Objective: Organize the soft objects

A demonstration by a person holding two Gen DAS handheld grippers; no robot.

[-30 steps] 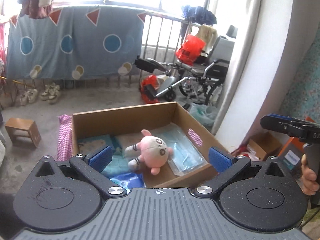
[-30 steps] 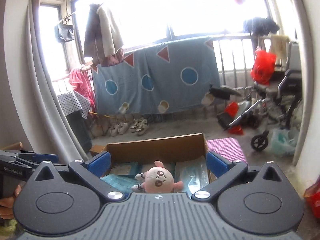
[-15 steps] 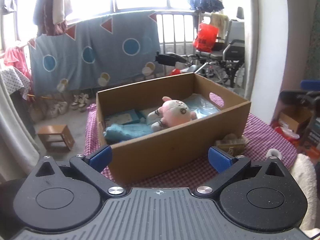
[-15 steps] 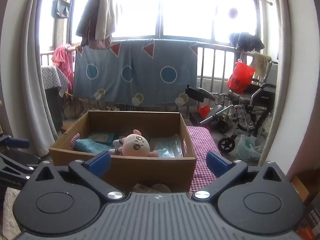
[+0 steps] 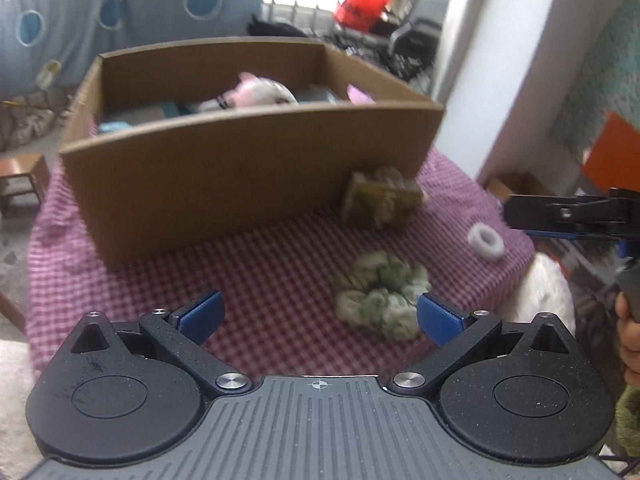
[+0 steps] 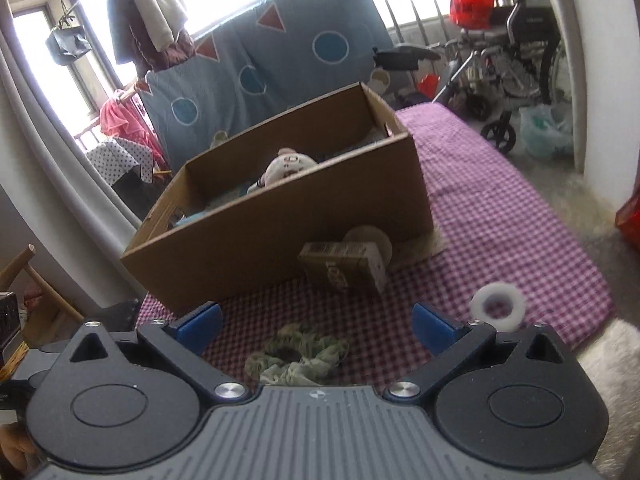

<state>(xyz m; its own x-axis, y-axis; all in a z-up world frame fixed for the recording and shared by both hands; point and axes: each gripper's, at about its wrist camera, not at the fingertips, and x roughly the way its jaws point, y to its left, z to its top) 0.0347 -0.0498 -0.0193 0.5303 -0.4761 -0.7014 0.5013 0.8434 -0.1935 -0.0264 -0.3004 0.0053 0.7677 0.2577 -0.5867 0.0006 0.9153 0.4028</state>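
Observation:
A green scrunchie [image 5: 382,294] [image 6: 298,356] lies on the pink checked cloth [image 5: 248,264] in front of a cardboard box [image 5: 240,156] [image 6: 280,216]. A pink plush toy [image 5: 260,92] [image 6: 288,164] rests inside the box among blue items. A white foam ring [image 5: 486,242] [image 6: 498,304] sits near the cloth's right edge. A small brown packet [image 5: 380,196] [image 6: 344,264] leans by the box. My left gripper [image 5: 318,316] is open, with the scrunchie just ahead to its right. My right gripper [image 6: 316,326] is open above the scrunchie.
The right gripper's body [image 5: 568,214] and a hand [image 5: 628,320] show at the right of the left wrist view. A white fluffy surface [image 6: 612,364] borders the cloth. A wheelchair [image 6: 516,52], hanging blue sheet [image 6: 280,52] and stool [image 5: 20,180] stand behind.
Both grippers have dropped lower and pulled back from above the box, so the cloth in front of it, the scrunchie and the foam ring now show. Both stay open.

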